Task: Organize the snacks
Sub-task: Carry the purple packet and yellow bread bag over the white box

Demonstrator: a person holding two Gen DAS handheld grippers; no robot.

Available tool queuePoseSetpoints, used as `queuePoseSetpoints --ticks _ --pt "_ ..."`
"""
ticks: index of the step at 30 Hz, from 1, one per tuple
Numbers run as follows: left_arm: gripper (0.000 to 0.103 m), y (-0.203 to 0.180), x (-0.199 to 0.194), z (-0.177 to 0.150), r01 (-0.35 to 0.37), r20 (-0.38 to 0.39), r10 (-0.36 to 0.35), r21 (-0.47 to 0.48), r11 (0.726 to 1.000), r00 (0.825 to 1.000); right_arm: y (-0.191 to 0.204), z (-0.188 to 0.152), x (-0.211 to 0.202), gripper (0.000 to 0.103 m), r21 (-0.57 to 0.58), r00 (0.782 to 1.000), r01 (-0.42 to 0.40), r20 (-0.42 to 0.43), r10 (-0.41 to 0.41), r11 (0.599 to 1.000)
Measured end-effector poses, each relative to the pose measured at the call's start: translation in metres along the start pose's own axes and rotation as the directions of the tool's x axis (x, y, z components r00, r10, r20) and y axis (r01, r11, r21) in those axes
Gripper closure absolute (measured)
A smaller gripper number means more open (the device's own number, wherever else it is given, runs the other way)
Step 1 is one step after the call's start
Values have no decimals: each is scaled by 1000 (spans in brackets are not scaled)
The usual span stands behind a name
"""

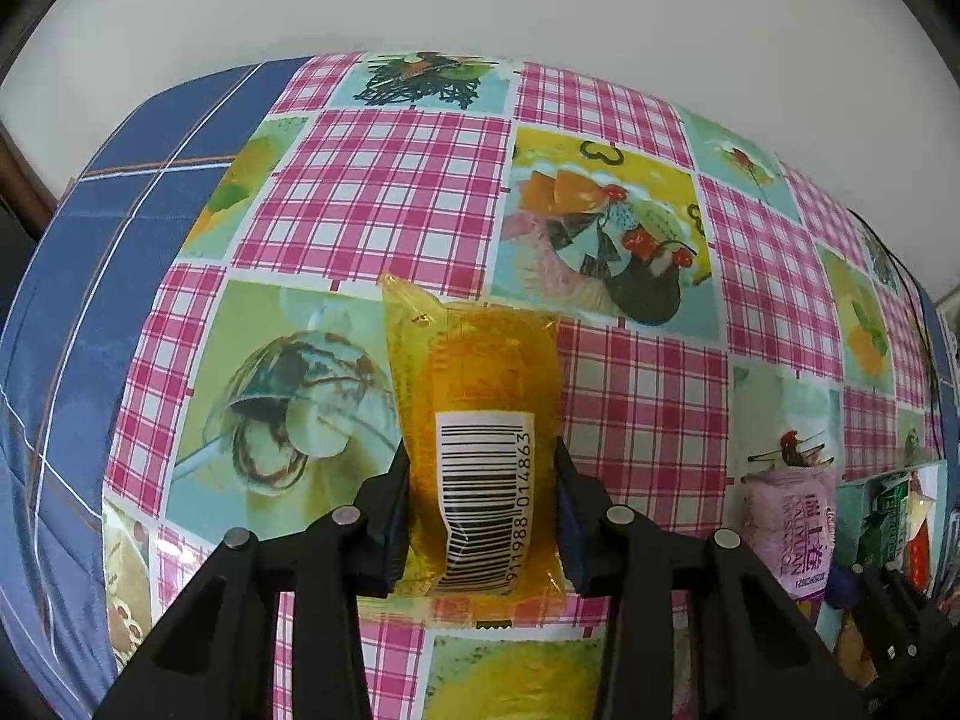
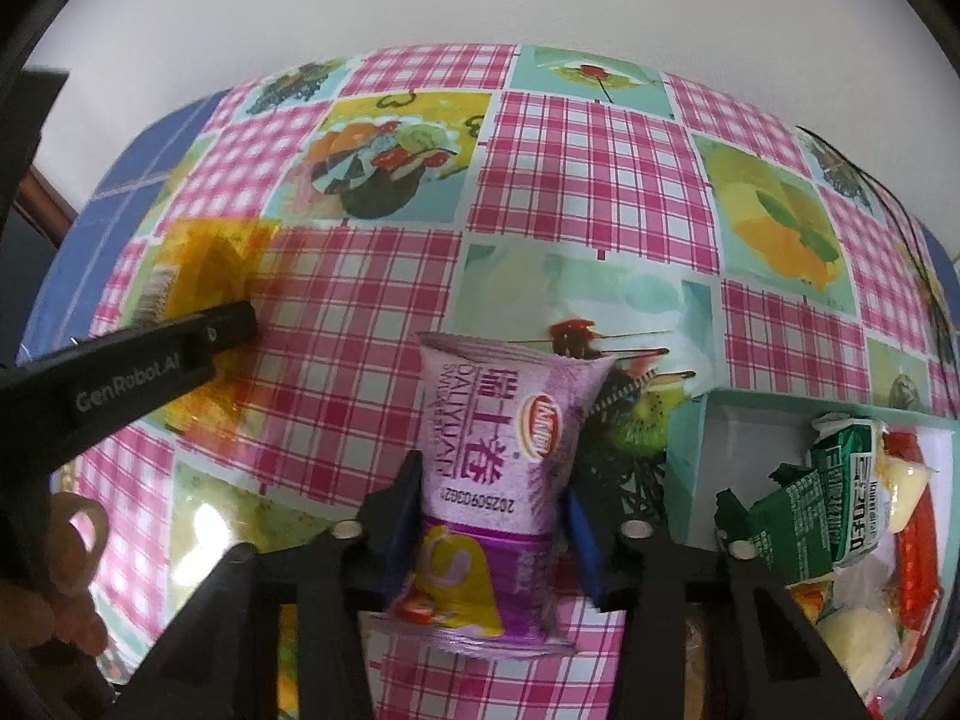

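Observation:
My left gripper point(image 1: 480, 468) is shut on an orange snack packet point(image 1: 474, 396) with a white barcode, held over the patterned tablecloth point(image 1: 390, 192). My right gripper point(image 2: 489, 480) is shut on a purple snack packet point(image 2: 498, 450) with Chinese text. The purple packet also shows in the left wrist view point(image 1: 792, 528) at the right. The left gripper point(image 2: 240, 324) with the orange packet point(image 2: 204, 276) shows at the left of the right wrist view.
A teal box point(image 2: 690, 468) at the right holds green packets point(image 2: 840, 504), pale yellow snacks point(image 2: 864, 636) and a red packet point(image 2: 918, 570); it also shows in the left wrist view point(image 1: 864, 492). A white wall stands behind the table. A black cable point(image 2: 906, 222) runs along the far right.

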State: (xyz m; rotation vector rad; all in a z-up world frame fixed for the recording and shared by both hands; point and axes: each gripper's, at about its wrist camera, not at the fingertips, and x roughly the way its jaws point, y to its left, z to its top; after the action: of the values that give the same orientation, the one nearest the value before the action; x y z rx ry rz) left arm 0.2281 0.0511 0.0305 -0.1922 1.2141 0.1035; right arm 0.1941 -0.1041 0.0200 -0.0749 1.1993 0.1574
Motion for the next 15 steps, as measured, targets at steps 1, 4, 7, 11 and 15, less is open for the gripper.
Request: queuePoseSetpoints --ticks 1,4,7,11,15 --pt "62 1 0 0 4 -1 -4 -6 1000 1000 -2 0 -1 62 12 1000 -18 -2 18 1000" --pt "63 5 -3 -1 15 -2 -15 -28 1000 1000 -6 2 -3 63 31 999 -44 -8 45 999" --pt "63 7 -10 -1 23 8 -22 -46 999 1000 -8 4 -9 63 36 999 -55 1 55 998" --pt "63 6 -26 -2 25 26 -23 -50 998 999 -8 3 -23 63 38 998 -64 20 64 997" --pt "63 -2 -43 -3 35 44 -33 -48 998 998 -12 -1 -42 63 48 997 -69 36 68 996"
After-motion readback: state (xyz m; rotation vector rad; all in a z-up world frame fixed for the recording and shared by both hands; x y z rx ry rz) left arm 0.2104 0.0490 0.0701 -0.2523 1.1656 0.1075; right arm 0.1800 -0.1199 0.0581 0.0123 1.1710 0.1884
